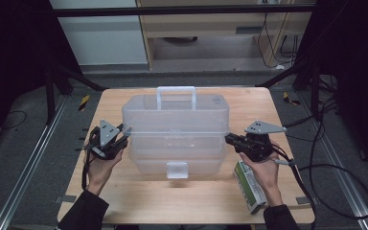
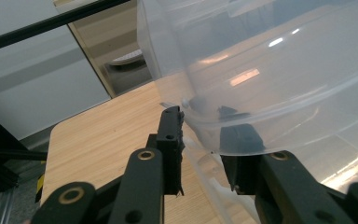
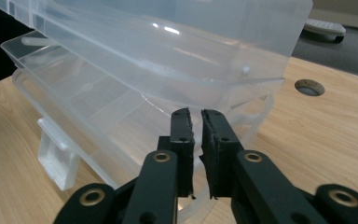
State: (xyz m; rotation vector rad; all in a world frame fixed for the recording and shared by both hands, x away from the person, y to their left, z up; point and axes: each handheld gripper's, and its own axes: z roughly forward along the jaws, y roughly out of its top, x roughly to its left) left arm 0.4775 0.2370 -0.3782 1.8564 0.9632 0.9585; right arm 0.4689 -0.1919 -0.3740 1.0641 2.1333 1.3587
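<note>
A clear plastic storage box [image 1: 175, 134] with a top handle [image 1: 176, 96] and a front latch [image 1: 177, 169] stands in the middle of the wooden table [image 1: 172, 201]. My left gripper [image 1: 124, 135] is at the box's left end. In the left gripper view its jaws [image 2: 200, 114] stand apart astride the rim of the box [image 2: 270, 70], and one jaw shows through the plastic. My right gripper [image 1: 229, 139] is at the right end. In the right gripper view its jaws [image 3: 196, 114] leave a narrow slit just below the box's upper tier [image 3: 168, 51].
A green and white carton [image 1: 250, 189] lies on the table under my right hand, near the front right corner. A round cable hole [image 3: 309, 87] sits in the tabletop beyond the box. Cables trail off the table's right side.
</note>
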